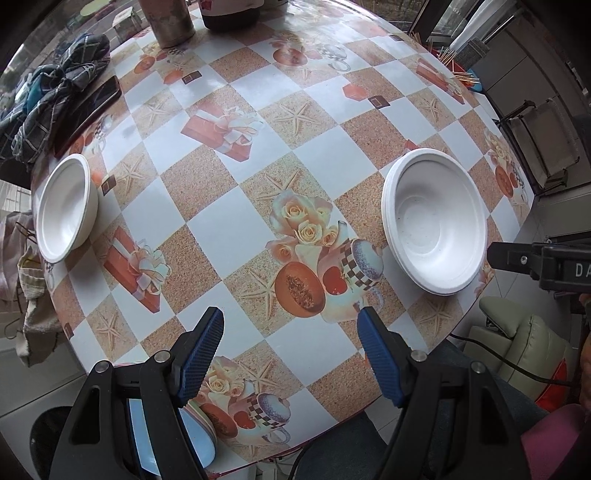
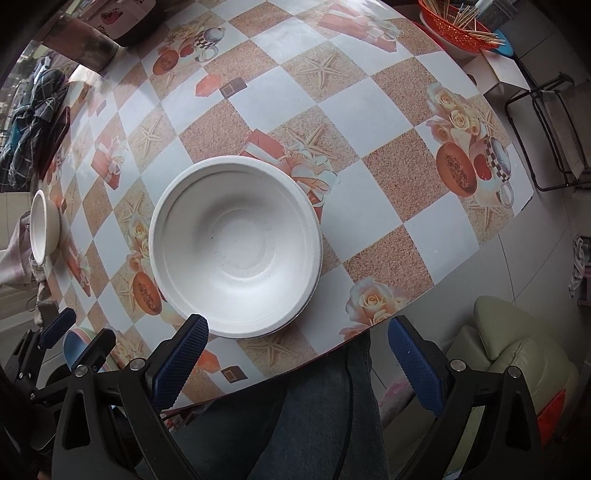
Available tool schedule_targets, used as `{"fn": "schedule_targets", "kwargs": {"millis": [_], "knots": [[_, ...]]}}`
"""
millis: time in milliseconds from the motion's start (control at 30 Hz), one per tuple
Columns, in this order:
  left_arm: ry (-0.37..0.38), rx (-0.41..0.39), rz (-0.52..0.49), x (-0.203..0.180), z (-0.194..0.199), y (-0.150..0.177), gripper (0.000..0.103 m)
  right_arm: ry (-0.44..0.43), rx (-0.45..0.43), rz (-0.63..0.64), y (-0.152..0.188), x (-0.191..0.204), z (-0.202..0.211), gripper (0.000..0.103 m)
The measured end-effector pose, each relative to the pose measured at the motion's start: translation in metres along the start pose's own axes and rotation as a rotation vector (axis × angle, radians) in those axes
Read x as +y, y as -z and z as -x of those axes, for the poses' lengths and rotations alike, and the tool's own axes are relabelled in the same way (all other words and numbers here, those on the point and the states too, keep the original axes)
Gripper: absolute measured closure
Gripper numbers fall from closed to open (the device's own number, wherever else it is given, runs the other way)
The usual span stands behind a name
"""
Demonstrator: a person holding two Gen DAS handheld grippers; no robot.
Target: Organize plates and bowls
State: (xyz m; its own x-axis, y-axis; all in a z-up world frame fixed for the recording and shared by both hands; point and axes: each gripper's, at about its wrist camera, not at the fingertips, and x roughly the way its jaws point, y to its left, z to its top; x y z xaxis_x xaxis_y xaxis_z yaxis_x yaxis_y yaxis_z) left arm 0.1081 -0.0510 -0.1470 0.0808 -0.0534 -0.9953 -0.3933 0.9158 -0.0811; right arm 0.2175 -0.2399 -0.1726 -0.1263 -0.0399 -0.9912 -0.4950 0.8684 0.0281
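A stack of white paper bowls (image 1: 437, 223) sits near the table's right front edge; in the right wrist view the stack (image 2: 236, 243) lies just ahead of my right gripper (image 2: 297, 339), which is open and empty. A single white bowl (image 1: 66, 212) sits at the table's left edge; it also shows in the right wrist view (image 2: 42, 227). My left gripper (image 1: 291, 338) is open and empty above the table's front. A stack of coloured plates with a blue one on top (image 1: 201, 441) lies under its left finger.
The round table (image 1: 258, 110) has a checkered cloth. A dark phone (image 1: 88, 112) and a bundled plaid cloth (image 1: 55, 96) lie at the far left. A metal canister (image 1: 170, 20) stands at the back. A red basket of sticks (image 2: 456, 26) sits far right.
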Motion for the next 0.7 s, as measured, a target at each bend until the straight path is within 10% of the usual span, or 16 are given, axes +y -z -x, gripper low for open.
{"fn": "schedule_targets", "kwargs": {"millis": [700], "knots": [[0.011, -0.034, 0.07, 0.027, 0.009, 0.015, 0.025, 0.04, -0.007, 0.086, 0.004, 0.031, 0.002, 0.004]]}}
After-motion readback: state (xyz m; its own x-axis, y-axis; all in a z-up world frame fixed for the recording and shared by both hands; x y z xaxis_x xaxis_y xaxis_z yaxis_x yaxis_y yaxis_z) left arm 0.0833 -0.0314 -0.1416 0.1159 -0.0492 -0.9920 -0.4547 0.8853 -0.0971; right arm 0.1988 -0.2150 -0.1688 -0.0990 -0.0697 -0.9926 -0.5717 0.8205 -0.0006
